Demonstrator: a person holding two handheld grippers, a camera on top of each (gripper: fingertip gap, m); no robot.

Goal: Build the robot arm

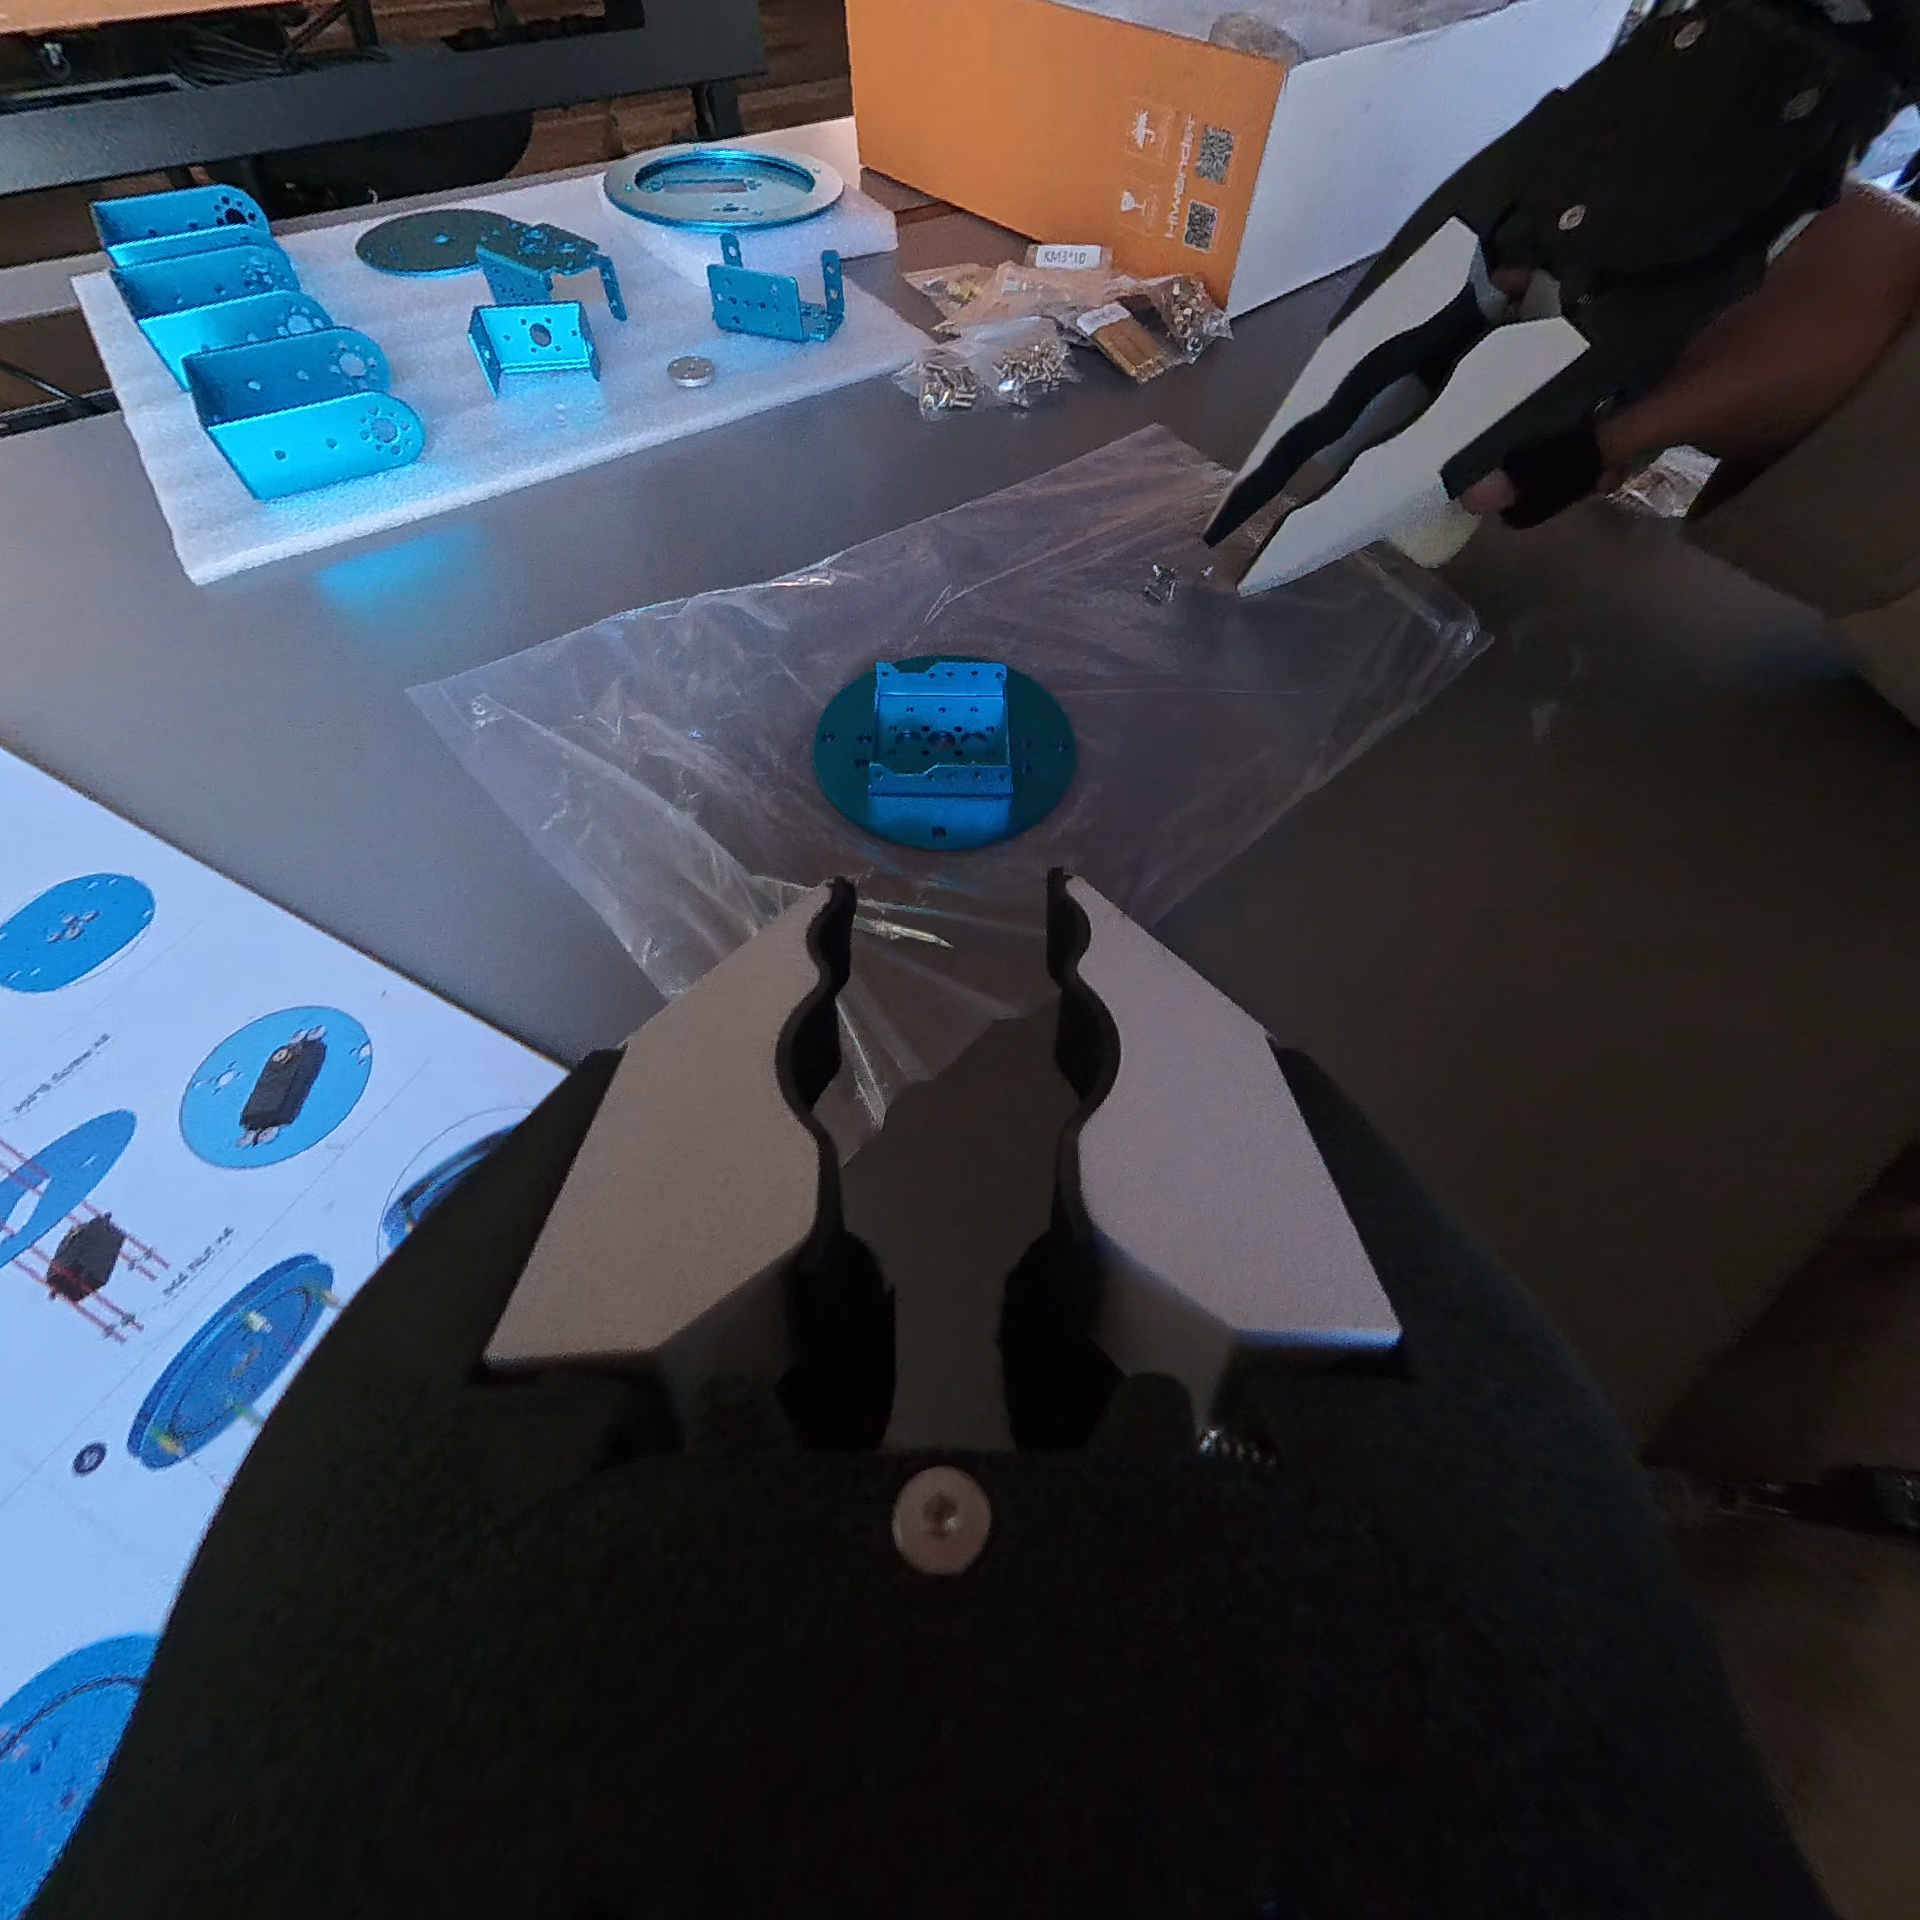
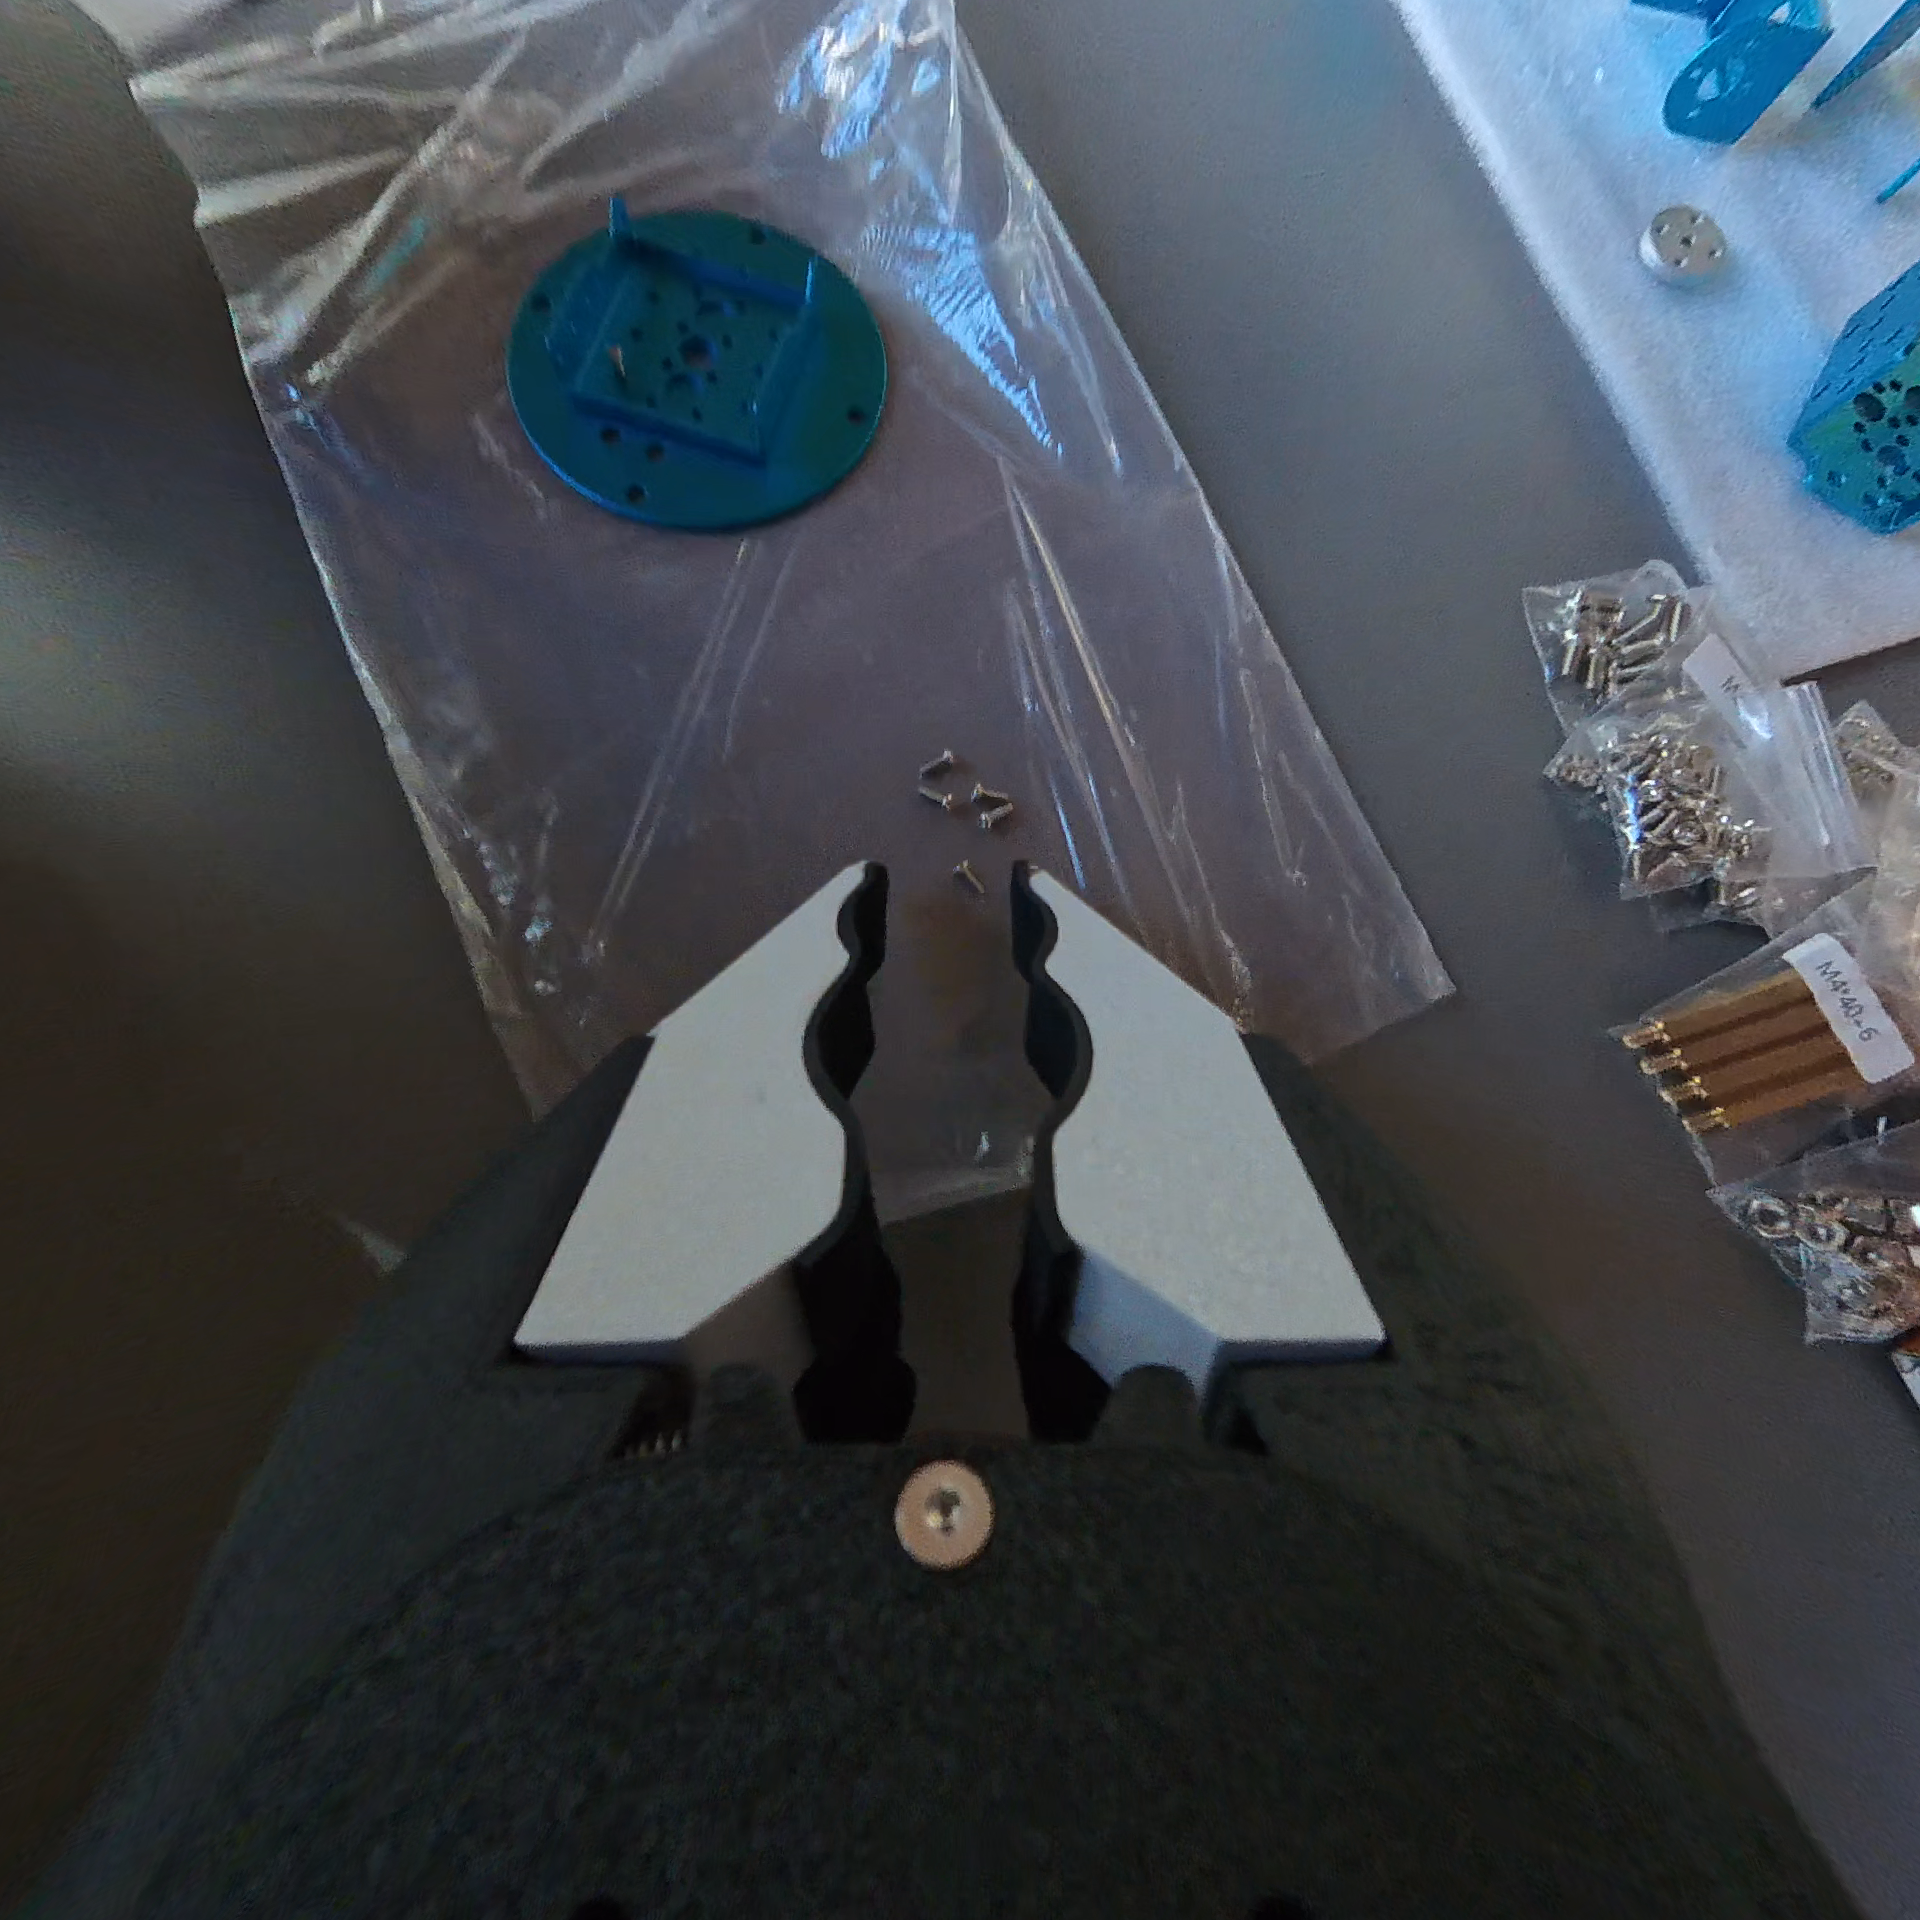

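A blue round plate with a square blue bracket on it (image 1: 943,750) lies on a clear plastic bag (image 1: 727,727) on the grey table; it also shows in the right wrist view (image 2: 694,374). My left gripper (image 1: 951,899) is open and empty, just short of the plate, above the bag's near edge. My right gripper (image 2: 951,878) is open and empty, its tips low over several small loose screws (image 2: 966,798) on the bag. In the left wrist view the right gripper (image 1: 1231,566) shows beside those screws (image 1: 1162,582), held by a gloved hand.
A white foam sheet (image 1: 312,520) carries several blue brackets (image 1: 301,416) and a blue ring (image 1: 722,187). Small bags of screws and brass standoffs (image 1: 1049,332) lie by an orange and white box (image 1: 1060,135). A printed sheet with pictures of blue parts (image 1: 156,1143) lies at the left. The grippers' ends are close to 20 cm from one another.
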